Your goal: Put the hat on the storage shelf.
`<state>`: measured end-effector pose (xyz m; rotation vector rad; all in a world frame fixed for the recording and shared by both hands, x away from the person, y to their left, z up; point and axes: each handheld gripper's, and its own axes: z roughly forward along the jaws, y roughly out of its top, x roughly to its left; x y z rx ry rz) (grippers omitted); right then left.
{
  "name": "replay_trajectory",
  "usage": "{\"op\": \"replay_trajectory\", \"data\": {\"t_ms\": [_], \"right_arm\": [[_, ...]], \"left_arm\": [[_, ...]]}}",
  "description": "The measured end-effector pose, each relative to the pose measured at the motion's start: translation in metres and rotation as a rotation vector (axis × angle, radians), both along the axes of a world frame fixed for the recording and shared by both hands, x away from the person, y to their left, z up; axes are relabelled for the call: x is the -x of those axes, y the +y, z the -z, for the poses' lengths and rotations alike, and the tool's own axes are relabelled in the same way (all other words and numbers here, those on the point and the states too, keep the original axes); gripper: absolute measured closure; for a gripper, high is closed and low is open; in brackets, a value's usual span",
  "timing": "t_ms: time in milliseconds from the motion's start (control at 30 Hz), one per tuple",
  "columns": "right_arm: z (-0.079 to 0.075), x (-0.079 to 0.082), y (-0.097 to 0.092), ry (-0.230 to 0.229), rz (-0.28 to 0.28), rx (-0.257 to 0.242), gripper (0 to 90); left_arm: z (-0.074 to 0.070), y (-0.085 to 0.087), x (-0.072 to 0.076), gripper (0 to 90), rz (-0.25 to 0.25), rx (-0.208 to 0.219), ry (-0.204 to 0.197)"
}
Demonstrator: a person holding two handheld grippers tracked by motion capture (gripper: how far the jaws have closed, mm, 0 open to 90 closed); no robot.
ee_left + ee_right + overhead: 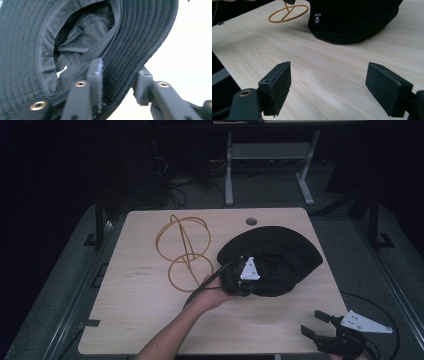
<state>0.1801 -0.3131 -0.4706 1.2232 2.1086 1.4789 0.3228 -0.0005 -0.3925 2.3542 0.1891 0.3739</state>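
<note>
A black bucket hat [277,252] lies crown-down on the right half of the light wooden table [140,310]. Its brim [140,37] is tilted and its lining [82,37] shows. My left gripper [245,282] is at the hat's near-left side. In the left gripper view its jaws [120,80] stand one inside and one outside the brim, shut on it. My right gripper [314,322] hovers open at the table's near right corner. Between its jaws [328,82] there is bare wood, and the hat [354,20] is well beyond them.
A yellow wire stand [187,251] made of hoops stands left of the hat, seen also as the wire stand [288,12] in the right gripper view. A cable hole [251,221] is near the far edge. Dark floor, cables and desk legs [229,170] surround the table.
</note>
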Motion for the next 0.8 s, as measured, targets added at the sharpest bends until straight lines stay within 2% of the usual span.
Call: {"op": "replay_trajectory", "data": {"t_ms": [67,133,233,333,567,800], "right_arm": [[0.000,0.000,0.000,-0.002,0.000,-0.002,19.9],[0.001,-0.001,0.000,-0.004,0.000,-0.002,20.0],[0.000,-0.002,-0.001,0.003,0.008,-0.009,20.0],[0.001,-0.003,0.000,0.002,0.014,-0.010,20.0],[0.002,-0.008,0.001,0.007,0.031,-0.030,20.0],[0.004,-0.016,0.007,0.027,0.072,-0.042,20.1]], "left_arm": [[-0.001,0.000,0.000,73.4,-0.004,-0.002,-0.006],[-0.002,0.001,0.001,77.6,-0.001,0.008,-0.020],[-0.003,0.003,0.001,84.8,-0.001,0.027,-0.019],[-0.003,0.004,0.003,85.3,0.005,0.038,-0.018],[-0.008,0.007,0.011,85.6,0.027,0.105,0.011],[-0.015,0.007,0.018,85.8,0.036,0.189,0.061]]}}
